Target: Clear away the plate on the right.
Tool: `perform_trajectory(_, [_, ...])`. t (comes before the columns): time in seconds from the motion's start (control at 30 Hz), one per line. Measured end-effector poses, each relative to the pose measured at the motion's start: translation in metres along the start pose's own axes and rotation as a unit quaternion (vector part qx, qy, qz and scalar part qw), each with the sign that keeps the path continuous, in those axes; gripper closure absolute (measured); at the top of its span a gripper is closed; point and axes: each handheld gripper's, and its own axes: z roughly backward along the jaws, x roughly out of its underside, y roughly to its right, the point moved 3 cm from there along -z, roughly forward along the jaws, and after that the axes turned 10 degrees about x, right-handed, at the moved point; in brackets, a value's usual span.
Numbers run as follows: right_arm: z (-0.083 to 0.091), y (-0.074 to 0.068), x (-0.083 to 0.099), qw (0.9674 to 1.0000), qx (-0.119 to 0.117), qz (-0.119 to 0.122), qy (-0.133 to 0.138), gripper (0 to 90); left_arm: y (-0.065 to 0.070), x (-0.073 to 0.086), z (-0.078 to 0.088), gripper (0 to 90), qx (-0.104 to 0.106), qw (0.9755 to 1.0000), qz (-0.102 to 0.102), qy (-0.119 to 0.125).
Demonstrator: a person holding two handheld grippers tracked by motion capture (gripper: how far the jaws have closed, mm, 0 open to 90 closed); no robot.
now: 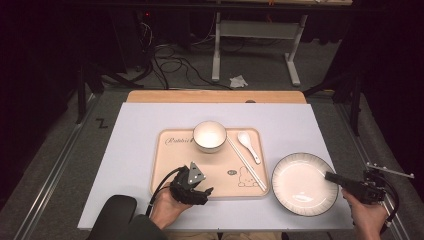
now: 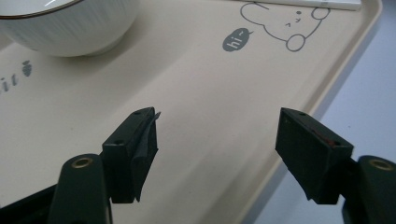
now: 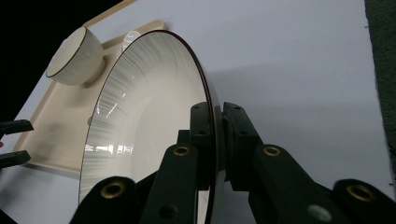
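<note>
High view: right gripper [image 1: 332,177] at lower right, clamped on the right rim of the plate [image 1: 300,181], which sits on the white table [image 1: 130,150] just right of the tray [image 1: 167,170]. Left gripper [image 1: 202,190] at lower centre, over the tray's near edge, holding nothing. Bowl [image 1: 209,135] at the tray's top, chopsticks [image 1: 246,162] and spoon [image 1: 248,145] on its right side.

Left gripper view: jaws stand wide apart, nothing between them. Tray [image 2: 196,102] surface below, bowl [image 2: 70,28] upper left, tray edge running down the right.

Right gripper view: jaws pinched together on the plate [image 3: 144,121] rim, one pad inside, one outside. Plate stands edge-on across the centre of the frame; bowl [image 3: 77,56] and tray [image 3: 56,135] upper left, left gripper [image 3: 14,142] tips at the left edge.

Risks, my read:
- Single-point grip on a glazed rim; plate weight hangs off one side, so it could pivot or slip out when lifted.
- Moving it toward the tray, the far rim may catch the tray lip or knock the chopsticks.
- Left gripper idle, so there is no second support.
</note>
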Motion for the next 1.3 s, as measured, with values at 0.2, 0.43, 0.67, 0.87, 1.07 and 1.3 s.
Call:
perform_trajectory(0.2, [0.002,-0.006,0.002,1.0000,-0.008,0.005,0.002,84.9,-0.002,-0.002,0.001,30.3,0.012,0.9997,0.017,0.015])
perform_trajectory(0.43, [-0.003,-0.016,0.001,0.9996,-0.020,0.019,-0.005,84.9,0.001,-0.005,0.002,30.4,0.014,0.9995,0.017,0.025])
perform_trajectory(0.67, [-0.010,-0.028,-0.002,0.9988,-0.037,0.030,-0.012,84.9,0.003,-0.004,0.004,33.2,0.007,0.9995,-0.003,0.032])
perform_trajectory(0.87, [-0.023,-0.042,-0.006,0.9972,-0.051,0.048,-0.024,84.9,0.002,-0.002,0.008,31.6,0.009,0.9990,0.020,0.040])
perform_trajectory(1.07, [-0.039,-0.057,-0.012,0.9945,-0.068,0.068,-0.041,84.9,0.002,0.001,0.013,31.9,0.015,0.9980,0.039,0.048])
perform_trajectory(1.3, [-0.059,-0.075,-0.020,0.9904,-0.092,0.087,-0.056,84.8,0.005,0.007,0.019,31.6,0.004,0.9976,0.048,0.050])
